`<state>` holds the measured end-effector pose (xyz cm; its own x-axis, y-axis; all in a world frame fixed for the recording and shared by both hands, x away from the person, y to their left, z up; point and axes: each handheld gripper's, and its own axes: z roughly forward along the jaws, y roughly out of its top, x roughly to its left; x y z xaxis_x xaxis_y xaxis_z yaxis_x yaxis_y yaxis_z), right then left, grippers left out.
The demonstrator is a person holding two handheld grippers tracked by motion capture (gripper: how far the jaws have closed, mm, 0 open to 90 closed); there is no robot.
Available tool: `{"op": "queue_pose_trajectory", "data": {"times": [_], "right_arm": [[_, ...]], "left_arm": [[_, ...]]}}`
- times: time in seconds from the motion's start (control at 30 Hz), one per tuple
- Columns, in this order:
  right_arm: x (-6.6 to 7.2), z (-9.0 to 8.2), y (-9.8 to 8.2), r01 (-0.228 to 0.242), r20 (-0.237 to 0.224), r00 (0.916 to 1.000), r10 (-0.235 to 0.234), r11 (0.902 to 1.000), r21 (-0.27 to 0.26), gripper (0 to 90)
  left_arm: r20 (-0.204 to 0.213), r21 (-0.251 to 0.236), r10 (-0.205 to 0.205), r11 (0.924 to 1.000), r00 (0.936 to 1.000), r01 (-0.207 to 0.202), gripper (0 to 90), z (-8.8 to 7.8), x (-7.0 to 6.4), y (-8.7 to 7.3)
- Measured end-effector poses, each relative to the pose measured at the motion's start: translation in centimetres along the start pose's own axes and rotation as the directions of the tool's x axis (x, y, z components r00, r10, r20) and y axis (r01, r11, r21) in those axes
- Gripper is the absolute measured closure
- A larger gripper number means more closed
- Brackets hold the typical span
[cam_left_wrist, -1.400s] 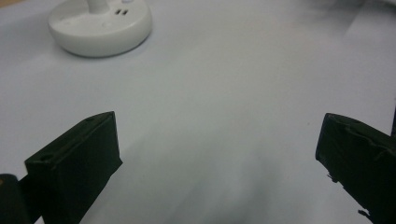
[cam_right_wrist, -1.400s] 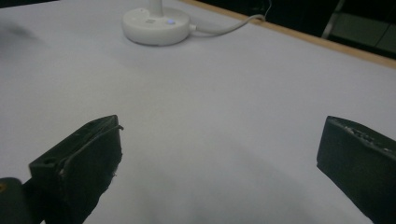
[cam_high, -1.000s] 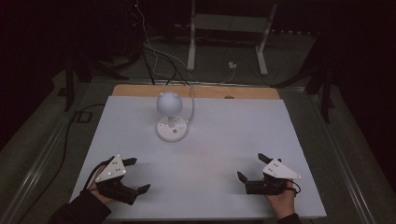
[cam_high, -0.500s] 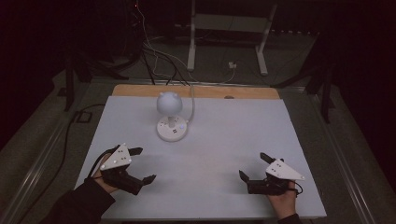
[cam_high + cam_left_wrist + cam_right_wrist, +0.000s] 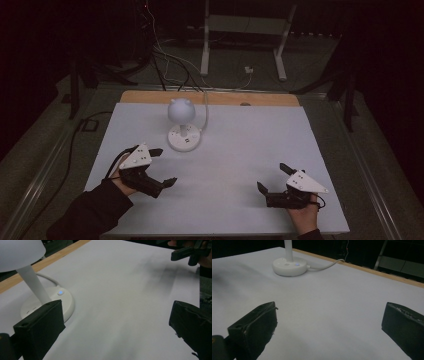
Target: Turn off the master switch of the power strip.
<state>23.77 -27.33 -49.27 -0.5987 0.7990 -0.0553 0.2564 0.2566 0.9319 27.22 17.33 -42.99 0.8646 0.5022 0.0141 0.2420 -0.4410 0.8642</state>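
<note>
From above, the lamp [image 5: 183, 125] stands near the table's [image 5: 250, 145] far edge. The left tool [image 5: 155, 167], spread and empty, angles toward it; the right tool [image 5: 272, 180], also spread, rests well apart.

Left gripper view: lamp base just beyond one jaw, probably the target.

Right gripper view: lamp far off.

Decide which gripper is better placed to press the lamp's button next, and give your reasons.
Left, probably. The left gripper sits open close beside the lamp, with the lit button just ahead of its jaws. The right gripper, also open, is much farther across the table.
</note>
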Motion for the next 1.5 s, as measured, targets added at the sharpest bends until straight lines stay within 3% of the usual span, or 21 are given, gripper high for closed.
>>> {"op": "queue_pose_trajectory", "data": {"times": [0.63,1.1,1.5], "right_arm": [[-0.1,-0.1,0.0,-0.01,-0.011,0.9999,0.01,0.9999,-0.007,0.0],[-0.2,-0.1,0.0,-0.021,-0.017,0.9996,0.021,0.9997,-0.012,0.0],[-0.3,-0.1,0.0,-0.026,-0.023,0.9994,0.026,0.9996,-0.013,0.0]], "left_arm": [[-0.004,-0.005,0.023,0.9997,0.9997,-0.023,0.5,3.3,0.1,2.8],[-0.054,-0.032,-0.017,0.9994,0.9984,0.015,1.0,6.2,0.6,3.7],[-0.1,-0.068,-0.068,0.9958,0.9927,0.061,0.9,9.3,0.6,3.7]]}}
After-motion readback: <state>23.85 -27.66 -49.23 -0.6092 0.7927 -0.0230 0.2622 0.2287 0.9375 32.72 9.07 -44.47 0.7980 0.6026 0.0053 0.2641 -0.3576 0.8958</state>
